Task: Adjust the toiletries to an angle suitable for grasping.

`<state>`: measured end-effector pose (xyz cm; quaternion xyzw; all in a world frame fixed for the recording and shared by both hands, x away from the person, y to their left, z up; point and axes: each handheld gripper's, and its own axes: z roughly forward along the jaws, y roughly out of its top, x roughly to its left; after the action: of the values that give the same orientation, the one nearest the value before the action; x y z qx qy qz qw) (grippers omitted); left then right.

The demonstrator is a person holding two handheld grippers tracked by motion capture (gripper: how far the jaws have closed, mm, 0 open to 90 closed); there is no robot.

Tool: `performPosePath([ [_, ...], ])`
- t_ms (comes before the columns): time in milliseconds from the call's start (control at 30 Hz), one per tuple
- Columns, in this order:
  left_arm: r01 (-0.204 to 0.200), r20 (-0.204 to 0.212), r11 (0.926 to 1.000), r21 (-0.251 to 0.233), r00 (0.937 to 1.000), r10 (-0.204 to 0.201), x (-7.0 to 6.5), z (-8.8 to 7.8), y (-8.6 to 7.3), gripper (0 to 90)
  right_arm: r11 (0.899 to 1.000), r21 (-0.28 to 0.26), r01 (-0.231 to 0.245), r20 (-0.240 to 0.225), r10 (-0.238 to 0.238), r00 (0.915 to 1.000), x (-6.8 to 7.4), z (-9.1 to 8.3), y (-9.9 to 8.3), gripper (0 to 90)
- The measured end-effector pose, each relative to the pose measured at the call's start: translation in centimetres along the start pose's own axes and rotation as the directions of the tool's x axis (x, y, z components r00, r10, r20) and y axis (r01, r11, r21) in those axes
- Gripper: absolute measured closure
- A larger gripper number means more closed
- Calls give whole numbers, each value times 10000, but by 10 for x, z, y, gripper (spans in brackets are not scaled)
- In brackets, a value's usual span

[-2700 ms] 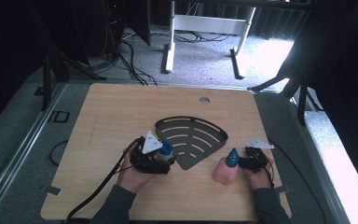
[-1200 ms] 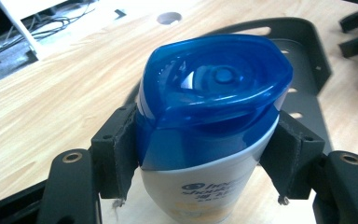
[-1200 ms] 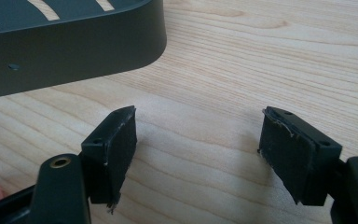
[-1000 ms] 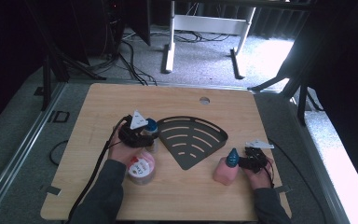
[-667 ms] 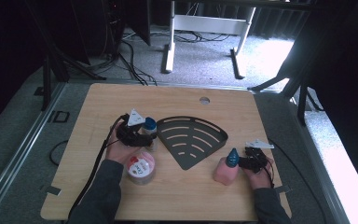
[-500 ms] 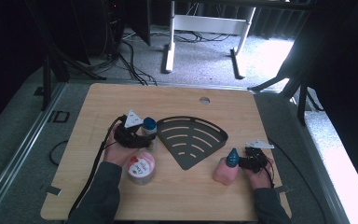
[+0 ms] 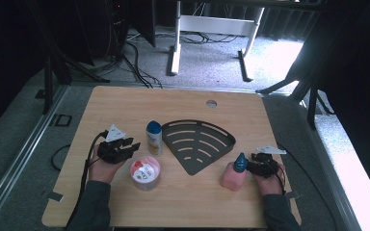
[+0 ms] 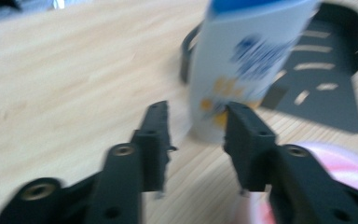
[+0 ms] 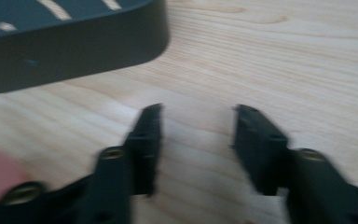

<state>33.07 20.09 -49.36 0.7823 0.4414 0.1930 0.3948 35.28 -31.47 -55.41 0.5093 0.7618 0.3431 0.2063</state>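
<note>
A white bottle with a blue cap (image 7: 154, 138) stands upright on the wooden table (image 7: 125, 103), just left of the black fan-shaped slotted tray (image 7: 197, 144). My left gripper (image 7: 131, 144) sits to the bottle's left. In the left gripper view the bottle (image 8: 247, 65) rises just beyond the left gripper (image 8: 193, 109); the jaws have just been closing, with nothing between them. A pink bottle with a blue cap (image 7: 233, 175) stands by my right gripper (image 7: 252, 166). The right gripper (image 9: 198, 109) has also been closing, over bare wood, apart from the pink bottle.
A round pink-and-white tub (image 7: 145, 172) sits near the front edge, right of my left hand. The tray's dark wall (image 9: 74, 42) lies ahead of the right gripper. A round hole (image 7: 211, 103) marks the table's far side. Cables trail off the front left.
The left gripper let go of the white bottle, which now stands free beside the tray, and drew back left and toward the person. The right hand stayed by the pink bottle.
</note>
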Motion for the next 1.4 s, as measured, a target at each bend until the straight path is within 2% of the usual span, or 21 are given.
performPosePath([
  [33,116,-11,9999,79,9999,-116,3,2,-3,668,10000,34,-69,-97,70,9999,-1,-2,0,653],
  [100,262,-91,9994,234,9996,-260,8,6,-9,701,10000,25,51,-225,-50,9997,0,-6,1,756],
  [200,385,-251,9984,408,9990,-375,11,9,-14,794,9998,-90,157,-402,-160,9991,1,-13,3,856],
  [233,567,-570,9961,682,9970,-529,14,12,-19,848,9998,-126,153,-482,-159,9987,1,-16,3,881],
  [267,607,-643,9952,770,9964,-558,15,14,-22,896,9998,-142,156,-537,-163,9984,2,-18,3,894],
  [400,717,-815,9925,992,9946,-637,17,19,-29,900,9995,-209,249,-890,-267,9957,6,-28,-3,900],
  [633,848,-950,9920,935,9926,-759,19,22,-40,888,9948,-303,968,-1216,-998,9876,21,-37,-5,900],
  [800,990,-933,9899,1010,9916,-896,21,26,-46,876,9931,-248,1143,-1745,-1169,9777,26,-36,-5,900],
  [867,963,-954,9900,1026,9917,-866,21,26,-46,876,9921,-207,1236,-1691,-1253,9776,27,-36,-5,900],
  [900,838,-1049,9911,1035,9918,-729,19,27,-46,874,9914,-174,1294,-1798,-1304,9750,27,-37,-5,900],
  [1133,780,-995,9886,1285,9929,-654,18,34,-48,855,9912,-166,1315,-2164,-1320,9673,30,-40,-8,900],
  [1333,770,-974,9881,1331,9932,-643,18,35,-48,846,9884,-320,1487,-2695,-1518,9509,46,-41,-9,900],
  [1367,769,-976,9882,1327,9931,-642,18,35,-48,846,9884,-320,1487,-2695,-1518,9509,46,-41,-9,900],
  [1400,774,-967,9883,1315,9932,-649,18,35,-49,845,9874,-347,1546,-2889,-1580,9442,52,-41,-9,900],
])
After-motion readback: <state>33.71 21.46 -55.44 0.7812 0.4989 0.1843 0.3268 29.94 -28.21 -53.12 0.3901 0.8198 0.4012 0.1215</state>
